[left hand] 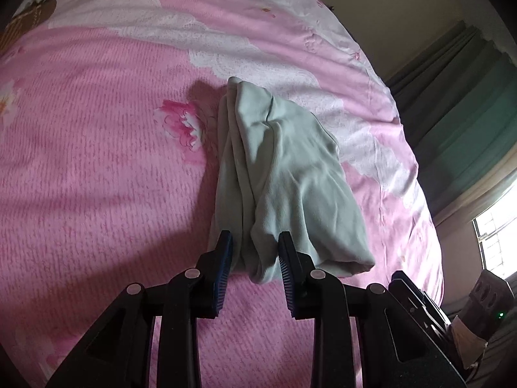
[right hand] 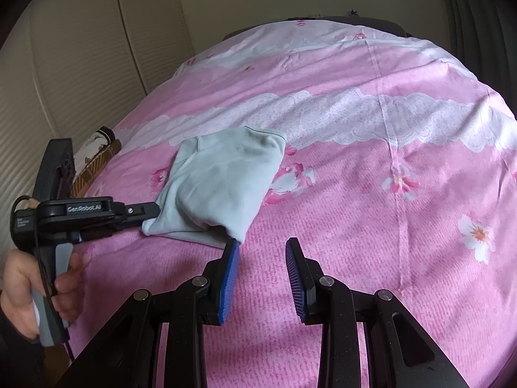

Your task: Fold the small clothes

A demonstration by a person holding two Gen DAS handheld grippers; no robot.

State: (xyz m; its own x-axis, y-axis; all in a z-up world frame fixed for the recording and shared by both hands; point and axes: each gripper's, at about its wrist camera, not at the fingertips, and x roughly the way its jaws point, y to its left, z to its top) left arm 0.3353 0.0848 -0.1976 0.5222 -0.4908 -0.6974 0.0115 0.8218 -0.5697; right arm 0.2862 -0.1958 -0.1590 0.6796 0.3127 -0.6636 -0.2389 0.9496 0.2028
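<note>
Clothes (left hand: 290,174) are lying folded on bed (left hand: 97,161); left hand-held gripper (left hand: 255,242) angling down, slightly parted, straddling their near edge; right hand-held gripper (right hand: 263,249) hovering, slightly parted, empty.

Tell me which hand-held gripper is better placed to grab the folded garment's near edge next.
Left, probably. The left hand-held gripper stands open with the pale green garment edge between its pads. The right hand-held gripper is open over bare pink bedspread, beside the garment's corner.
</note>
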